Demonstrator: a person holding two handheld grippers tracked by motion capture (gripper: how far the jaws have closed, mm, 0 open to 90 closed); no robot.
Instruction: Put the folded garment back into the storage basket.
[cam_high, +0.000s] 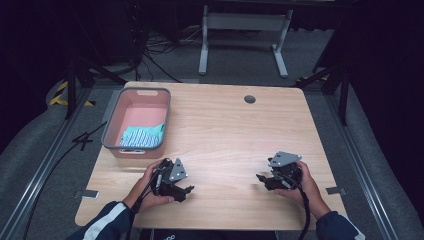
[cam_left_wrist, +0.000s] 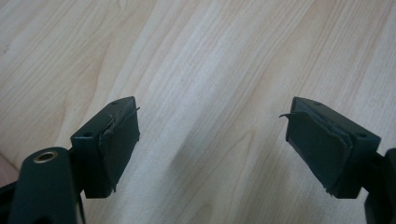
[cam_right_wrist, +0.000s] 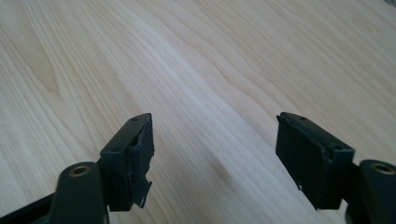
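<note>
Both grippers are held low over the near part of the table (cam_high: 225, 130), the left gripper (cam_high: 186, 190) near-left, the right gripper (cam_high: 261, 177) near-right, each with jaws spread and nothing between them. A folded teal cloth (cam_high: 142, 135) is seen in the pink bin (cam_high: 111, 120) at far left, just beyond the left gripper, which is judged the nearer; its long axis runs left-right.

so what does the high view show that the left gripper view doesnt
High view: a pink bin holding a teal patterned cloth, a round hole in the table, both hands, and the right gripper, with the floor and a white stand behind. Left gripper view: a close look at the worn black pads, jaws wide apart. Both: the left gripper over the bare wooden table.
</note>
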